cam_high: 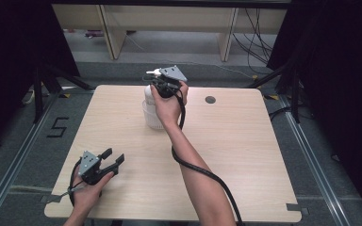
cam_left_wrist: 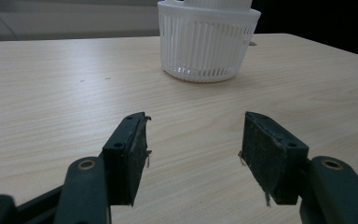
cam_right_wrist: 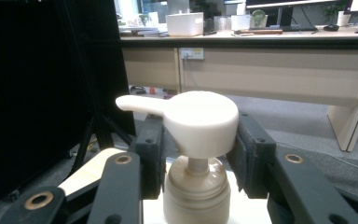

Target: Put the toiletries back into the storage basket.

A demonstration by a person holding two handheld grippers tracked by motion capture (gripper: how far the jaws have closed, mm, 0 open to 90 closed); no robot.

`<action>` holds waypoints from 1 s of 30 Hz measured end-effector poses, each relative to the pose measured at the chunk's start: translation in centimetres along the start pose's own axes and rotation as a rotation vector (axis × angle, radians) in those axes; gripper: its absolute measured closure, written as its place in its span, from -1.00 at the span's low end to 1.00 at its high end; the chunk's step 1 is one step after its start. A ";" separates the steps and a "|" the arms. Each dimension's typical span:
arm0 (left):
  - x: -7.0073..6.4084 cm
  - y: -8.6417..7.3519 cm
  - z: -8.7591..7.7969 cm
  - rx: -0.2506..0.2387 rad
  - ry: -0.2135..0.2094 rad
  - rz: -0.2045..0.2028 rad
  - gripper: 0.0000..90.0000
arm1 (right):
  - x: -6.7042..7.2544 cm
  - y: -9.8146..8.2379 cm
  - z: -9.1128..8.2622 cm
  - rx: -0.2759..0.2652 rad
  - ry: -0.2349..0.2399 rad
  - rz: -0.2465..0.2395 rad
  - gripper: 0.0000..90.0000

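Pump bottle (cam_right_wrist: 196,154) upright, long axis vertical, spout pointing left between right gripper (cam_right_wrist: 196,149) fingers.

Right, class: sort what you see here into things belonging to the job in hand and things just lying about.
In the job:
- pump bottle, gripped at its pump head by the right gripper
- white slatted basket holding it

Lying about:
- left gripper, open
- white box on the far desk
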State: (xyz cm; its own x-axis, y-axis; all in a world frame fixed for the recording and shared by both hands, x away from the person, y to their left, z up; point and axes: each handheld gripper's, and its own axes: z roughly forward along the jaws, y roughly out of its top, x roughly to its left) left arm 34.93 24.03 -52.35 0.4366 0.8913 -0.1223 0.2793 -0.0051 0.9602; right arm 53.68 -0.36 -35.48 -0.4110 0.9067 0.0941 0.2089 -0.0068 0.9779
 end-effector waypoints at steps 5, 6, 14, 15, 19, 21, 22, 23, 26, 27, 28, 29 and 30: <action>0.0 0.0 0.0 0.000 -0.001 0.000 -0.11 | 0.0 -0.3 0.2 0.009 -0.004 0.003 0.33; 0.0 0.0 0.0 0.000 -0.001 -0.001 -0.11 | 0.0 -0.3 0.2 0.009 -0.001 -0.008 0.33; 0.0 0.0 0.0 0.000 -0.003 -0.002 -0.11 | -0.1 -0.9 0.5 0.017 -0.002 -0.024 0.33; 0.0 0.0 0.0 0.001 -0.002 -0.002 -0.11 | 0.0 -0.9 0.5 0.019 -0.001 -0.020 0.33; 0.0 0.0 0.0 0.002 -0.002 0.000 -0.11 | 0.0 -1.0 0.5 0.016 0.005 -0.026 0.33; -0.1 0.0 0.0 0.002 -0.002 -0.003 -0.11 | 0.2 -1.0 0.5 0.016 -0.005 -0.018 0.33; -0.1 0.0 0.0 0.002 -0.002 -0.003 -0.11 | 0.1 -1.0 0.6 0.013 0.004 -0.035 0.33; -0.1 0.0 0.0 0.000 -0.002 -0.003 -0.11 | 0.2 -1.0 0.5 0.022 0.003 -0.020 0.33; -0.1 0.0 0.0 0.003 -0.003 -0.003 -0.11 | 0.2 -1.0 0.5 0.021 0.003 -0.033 0.33; -0.1 0.0 0.0 0.003 -0.003 -0.001 -0.11 | 0.1 -1.0 0.5 0.018 0.003 -0.052 0.32; -0.1 0.0 0.1 0.003 -0.003 -0.001 -0.11 | 0.1 -1.1 0.5 0.021 0.003 -0.043 0.32; -0.1 0.0 0.1 0.002 -0.004 -0.002 -0.11 | 0.2 -1.1 0.5 0.022 0.004 -0.037 0.32; -0.1 0.0 0.1 0.004 -0.004 0.000 -0.11 | 0.1 -1.1 0.5 0.018 0.013 -0.045 0.32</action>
State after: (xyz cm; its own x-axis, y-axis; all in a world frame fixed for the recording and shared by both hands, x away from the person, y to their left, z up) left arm 34.91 23.87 -52.33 0.4399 0.8895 -0.1236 0.2828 -0.0065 0.9592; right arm 53.88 0.00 -36.62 -0.4314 0.9006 0.0529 0.2060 0.0413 0.9777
